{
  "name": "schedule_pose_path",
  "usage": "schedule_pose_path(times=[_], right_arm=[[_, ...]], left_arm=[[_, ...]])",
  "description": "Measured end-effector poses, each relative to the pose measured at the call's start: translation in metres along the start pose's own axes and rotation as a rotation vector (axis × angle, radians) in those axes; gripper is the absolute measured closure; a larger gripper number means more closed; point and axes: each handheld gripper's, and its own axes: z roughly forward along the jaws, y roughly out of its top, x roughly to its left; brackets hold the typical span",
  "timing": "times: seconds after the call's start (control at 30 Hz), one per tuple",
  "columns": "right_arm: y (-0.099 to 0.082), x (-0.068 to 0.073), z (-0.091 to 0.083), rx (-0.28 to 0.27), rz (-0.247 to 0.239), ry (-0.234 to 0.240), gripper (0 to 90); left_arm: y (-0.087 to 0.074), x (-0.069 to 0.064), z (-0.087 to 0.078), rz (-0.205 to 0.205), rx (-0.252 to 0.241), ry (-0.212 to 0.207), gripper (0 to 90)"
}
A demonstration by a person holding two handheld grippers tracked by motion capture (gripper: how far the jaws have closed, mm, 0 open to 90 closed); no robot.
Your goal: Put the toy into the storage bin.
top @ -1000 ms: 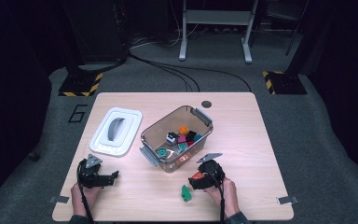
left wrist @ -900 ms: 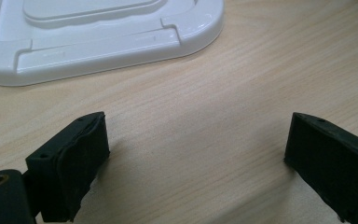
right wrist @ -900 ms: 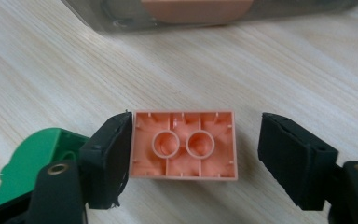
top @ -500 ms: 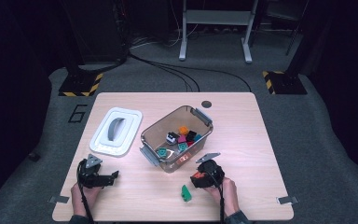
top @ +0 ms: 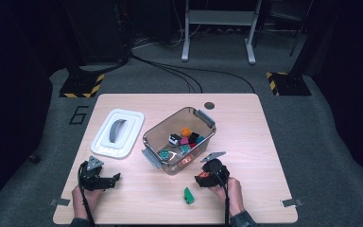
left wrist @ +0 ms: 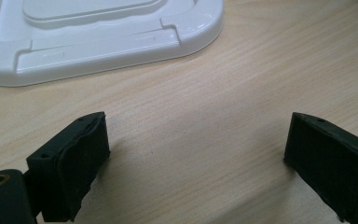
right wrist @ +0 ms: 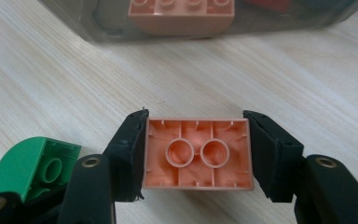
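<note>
While my right gripper [right wrist: 196, 154] rests low over the wooden table [top: 246, 137], its jaws have just been closing, and now the two pads press on the short ends of a salmon-orange building brick [right wrist: 198, 154]. This brick lies with its hollow underside toward the camera, so I see the two round tubes inside it. It sits on the table just in front of the clear plastic bin [top: 179, 142], in which more small bricks lie. Just beside my right gripper, on its left side, a green brick [right wrist: 35, 165] lies on the table; it seems to touch the outside of the left jaw, but I cannot tell for sure. My left gripper [left wrist: 198, 158] is released, its jaws stand wide apart over bare wood and hold nothing. Near it lies the white lid [left wrist: 98, 37] of the bin, apart from the pads.
</note>
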Motion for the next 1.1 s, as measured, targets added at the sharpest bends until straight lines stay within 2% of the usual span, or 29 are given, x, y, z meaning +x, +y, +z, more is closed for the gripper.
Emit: schedule_pose_path(times=[0.37, 0.73, 0.83, 1.1], right_arm=[[0.005, -0.021, -0.019, -0.057, 0.053, 0.009, 42.6], [0.024, -0.058, -0.035, -0.106, 0.092, -0.04, 42.6], [0.029, -0.066, -0.038, -0.104, 0.104, -0.054, 42.7], [0.043, -0.085, -0.048, -0.105, 0.118, -0.09, 42.7]], left_arm=[[0.0, 0.0, 0.001, 0.0, -0.008, 0.003, 6.3], [0.0, 0.0, 0.0, 0.001, -0.006, 0.003, 6.3], [0.0, 0.001, -0.001, 0.011, 0.01, -0.003, 6.3], [0.0, 0.001, -0.001, 0.013, 0.009, -0.003, 6.4]])
